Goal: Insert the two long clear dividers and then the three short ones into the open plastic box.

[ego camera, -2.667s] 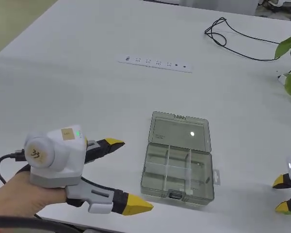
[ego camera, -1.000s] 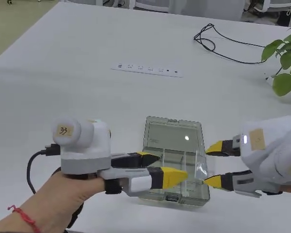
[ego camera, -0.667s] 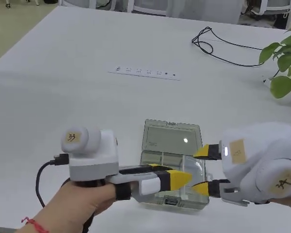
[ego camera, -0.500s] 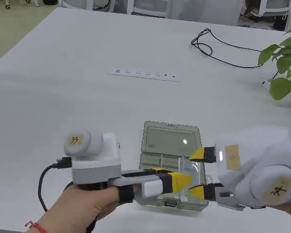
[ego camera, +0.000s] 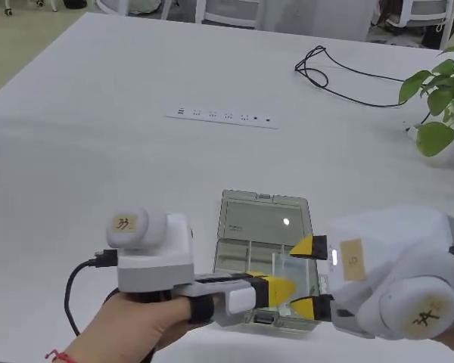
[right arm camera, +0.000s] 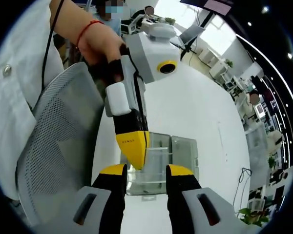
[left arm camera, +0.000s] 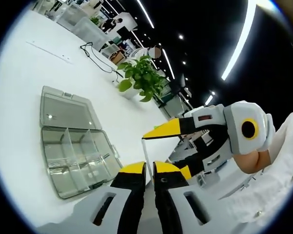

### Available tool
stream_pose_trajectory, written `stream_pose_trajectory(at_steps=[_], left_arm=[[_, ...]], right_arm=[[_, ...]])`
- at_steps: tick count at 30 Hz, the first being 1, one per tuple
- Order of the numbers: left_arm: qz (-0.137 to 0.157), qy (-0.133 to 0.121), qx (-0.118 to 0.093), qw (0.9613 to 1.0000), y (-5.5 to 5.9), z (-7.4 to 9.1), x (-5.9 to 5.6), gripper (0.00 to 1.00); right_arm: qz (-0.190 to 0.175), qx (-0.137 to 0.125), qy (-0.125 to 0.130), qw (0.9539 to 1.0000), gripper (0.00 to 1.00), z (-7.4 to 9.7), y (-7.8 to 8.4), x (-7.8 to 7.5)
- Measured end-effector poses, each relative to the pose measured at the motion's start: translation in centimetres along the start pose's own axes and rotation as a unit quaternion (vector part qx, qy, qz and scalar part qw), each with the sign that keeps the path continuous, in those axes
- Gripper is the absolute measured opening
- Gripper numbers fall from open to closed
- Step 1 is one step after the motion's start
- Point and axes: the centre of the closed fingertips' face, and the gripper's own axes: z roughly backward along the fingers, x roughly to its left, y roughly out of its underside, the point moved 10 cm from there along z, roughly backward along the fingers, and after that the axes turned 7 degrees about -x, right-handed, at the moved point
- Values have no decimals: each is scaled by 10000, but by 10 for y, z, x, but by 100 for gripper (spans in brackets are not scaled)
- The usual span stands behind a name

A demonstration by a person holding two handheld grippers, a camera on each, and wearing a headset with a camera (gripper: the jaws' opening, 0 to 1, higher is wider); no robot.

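Clear divider (ego camera: 293, 266): one thin sheet, held over the near right part of the box, not yet in any slot.
Heading: edge-on in the left gripper view. Its length ran forward along the left fingers toward the right gripper. Whether it was a long or short piece could not be told.
Left gripper (left arm camera: 150, 168): fingers pinched almost together on the sheet's near end.
Right gripper (right arm camera: 146, 169): fingers spread wide, one on either side of the sheet's free end, gripping nothing. Contact could not be told.
Reason for hold: probably to give the flimsy sheet a second grip, or a hand-over, before lowering it.
Box (left arm camera: 52, 151): open on the desk, with its lid (ego camera: 263, 218) laid flat behind. Seated dividers (left arm camera: 71, 148) stood inside, count uncertain.
Desk (ego camera: 98, 159): white. A power strip (ego camera: 223, 116) and a black cable (ego camera: 340, 69) lay well beyond the box.
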Motion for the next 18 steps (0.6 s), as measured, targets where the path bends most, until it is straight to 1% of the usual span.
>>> stream_pose_trajectory(at_steps=[1,6,8,15,18], left_arm=[[-23,4,16,10000,0,0,0,0],[3,0,34,10000,2,-1,0,0],[102,-13,30,9999,3,-1,0,0],[280,-58,-82,9996,3,0,2,0],[275,-109,-110,9995,4,0,3,0]], right_arm=[[27,11,-3,10000,33,0,0,0],[64,44,-32,10000,33,-1,0,1],[64,48,-49,10000,33,0,0,1],[149,55,4,9999,33,-1,-1,1],[161,66,18,9998,34,-2,-1,1]])
